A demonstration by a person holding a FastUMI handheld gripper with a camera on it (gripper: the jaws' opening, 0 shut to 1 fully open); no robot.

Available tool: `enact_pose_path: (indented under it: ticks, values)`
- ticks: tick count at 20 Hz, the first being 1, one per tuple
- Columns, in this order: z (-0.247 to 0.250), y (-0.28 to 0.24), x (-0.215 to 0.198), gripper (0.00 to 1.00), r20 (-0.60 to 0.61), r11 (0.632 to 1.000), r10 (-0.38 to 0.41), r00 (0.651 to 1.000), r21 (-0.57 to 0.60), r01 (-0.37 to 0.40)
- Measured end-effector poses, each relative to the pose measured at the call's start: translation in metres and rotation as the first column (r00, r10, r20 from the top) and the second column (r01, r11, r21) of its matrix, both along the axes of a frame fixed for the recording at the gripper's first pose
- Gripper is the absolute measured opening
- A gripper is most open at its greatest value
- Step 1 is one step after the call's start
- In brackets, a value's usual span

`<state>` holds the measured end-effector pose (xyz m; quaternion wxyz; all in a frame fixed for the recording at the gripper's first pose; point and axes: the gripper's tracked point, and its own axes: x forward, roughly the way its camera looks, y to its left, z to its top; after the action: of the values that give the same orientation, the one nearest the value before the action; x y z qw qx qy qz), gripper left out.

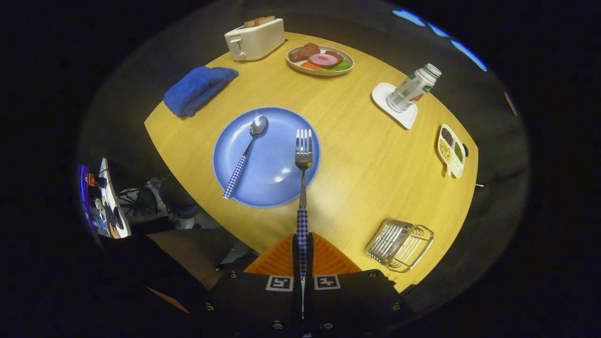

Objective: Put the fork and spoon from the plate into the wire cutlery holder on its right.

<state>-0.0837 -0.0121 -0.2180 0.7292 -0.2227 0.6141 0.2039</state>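
So the gripper has its two fingers clamped tight on the checkered handle of the fork, one pressing from each side. The fork sticks straight out ahead of the fingers, tines pointing away, and its head hangs over the near-right part of the blue plate. Can't really tell whether the tines are touching the plate or floating just above it.

The spoon is lying on the plate, left of the fork, bowl at the far end and its checkered handle angled back toward the plate's near-left rim.

The wire cutlery holder sits on the bench to the right of the fingers, close to the near edge and well apart from the plate. It looks tipped or lying on its side.

Further out: a folded blue towel beyond the plate on the left, a toaster at the far edge, a plate of food beside it, a bottle on a white coaster, and a small divided dish on the right.
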Motion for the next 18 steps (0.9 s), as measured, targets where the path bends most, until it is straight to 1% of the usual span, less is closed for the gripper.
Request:
enact_pose_path:
  ticks: [7,10,14,18]
  values:
    - [0.042,-0.102,-0.018,0.02,-0.007,0.988,-0.113,0.994,-0.109,0.112]
    - [0.054,-0.134,-0.025,0.02,-0.031,0.978,-0.125,0.992,-0.173,0.118]
    - [0.055,-0.173,-0.033,0.02,-0.085,0.957,-0.151,0.985,-0.261,0.124]
    - [0.041,-0.197,-0.032,0.02,-0.18,0.936,-0.148,0.972,-0.342,0.079]
